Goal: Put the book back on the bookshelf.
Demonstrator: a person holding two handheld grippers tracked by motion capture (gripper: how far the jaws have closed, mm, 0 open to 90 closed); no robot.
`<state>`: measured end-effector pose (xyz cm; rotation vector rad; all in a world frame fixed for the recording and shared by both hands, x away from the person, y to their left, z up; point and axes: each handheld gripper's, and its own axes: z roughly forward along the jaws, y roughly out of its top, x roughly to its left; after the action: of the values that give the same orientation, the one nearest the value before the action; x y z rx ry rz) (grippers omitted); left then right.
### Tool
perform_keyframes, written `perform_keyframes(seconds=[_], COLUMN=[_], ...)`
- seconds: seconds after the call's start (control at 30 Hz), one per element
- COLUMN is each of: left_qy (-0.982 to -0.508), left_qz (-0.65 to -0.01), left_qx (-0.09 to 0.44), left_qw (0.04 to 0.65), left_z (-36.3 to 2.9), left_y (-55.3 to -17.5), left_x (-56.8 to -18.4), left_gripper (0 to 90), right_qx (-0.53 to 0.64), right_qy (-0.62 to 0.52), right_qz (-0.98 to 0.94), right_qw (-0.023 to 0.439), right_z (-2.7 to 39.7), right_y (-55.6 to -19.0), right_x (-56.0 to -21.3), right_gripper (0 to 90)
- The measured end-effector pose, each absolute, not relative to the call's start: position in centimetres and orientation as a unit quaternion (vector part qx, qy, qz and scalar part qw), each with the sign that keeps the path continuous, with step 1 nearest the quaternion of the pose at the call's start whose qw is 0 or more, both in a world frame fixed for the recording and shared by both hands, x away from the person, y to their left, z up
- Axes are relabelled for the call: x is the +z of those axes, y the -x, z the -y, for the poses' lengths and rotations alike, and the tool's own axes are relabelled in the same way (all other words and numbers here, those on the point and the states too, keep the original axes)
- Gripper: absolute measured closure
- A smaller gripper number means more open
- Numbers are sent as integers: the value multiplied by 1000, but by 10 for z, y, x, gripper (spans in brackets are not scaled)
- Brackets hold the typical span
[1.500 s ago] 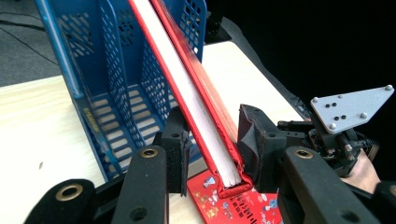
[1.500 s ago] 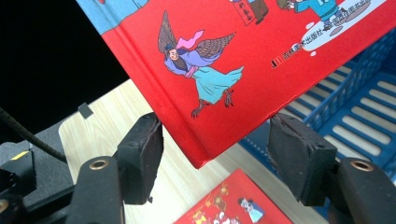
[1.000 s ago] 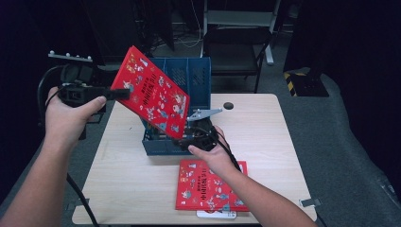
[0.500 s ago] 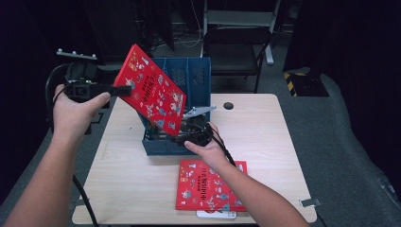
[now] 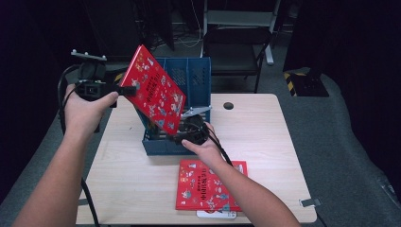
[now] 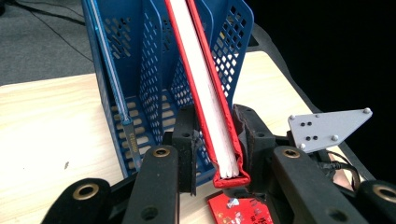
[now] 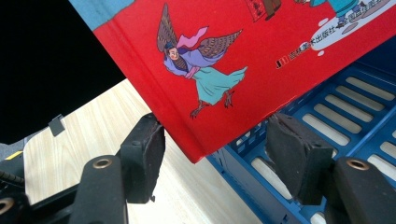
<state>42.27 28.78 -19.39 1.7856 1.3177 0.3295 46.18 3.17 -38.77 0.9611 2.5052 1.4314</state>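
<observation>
The red book (image 5: 153, 90) you are holding is hanging tilted over the blue file rack (image 5: 196, 78), its lower corner dipping toward the rack's front compartment. Compared with a second ago, it is sitting lower and closer over the rack, so you are, by the look of it, lining it up to drop into a slot.

Your left gripper (image 5: 124, 89) is clamping the book by its upper edge. In the left gripper view the pads are pressing both covers, with the white page block (image 6: 205, 93) showing between them, and the jaws have just been closing tighter on it.

Your right gripper (image 5: 185, 134) is waiting at the book's lower corner, jaws standing apart. In the right gripper view the red corner (image 7: 198, 149) is hanging between the two pads without touching either, so that gripper is gripping nothing.

The cover is glossy red with small cartoon figures; a winged figure in a teal skirt is printed near the corner. It looks like a thin, stiff hardback.

A second red book (image 5: 210, 185) is lying flat on the wooden table (image 5: 265, 137) near your right forearm, well apart from the rack.
</observation>
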Motion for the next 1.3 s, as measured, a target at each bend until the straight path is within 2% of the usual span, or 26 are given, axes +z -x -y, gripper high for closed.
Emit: perform_keyframes(seconds=[1.3], left_qy=[-725], left_qz=[-558], left_qx=[130], left_qw=[381], left_z=[-273], left_y=[-443], left_x=[-216], left_gripper=[740], right_qx=[449], right_qy=[-325], right_qz=[-831], right_qw=[37], right_z=[-41], right_y=[-486], right_x=[-421], right_gripper=[383])
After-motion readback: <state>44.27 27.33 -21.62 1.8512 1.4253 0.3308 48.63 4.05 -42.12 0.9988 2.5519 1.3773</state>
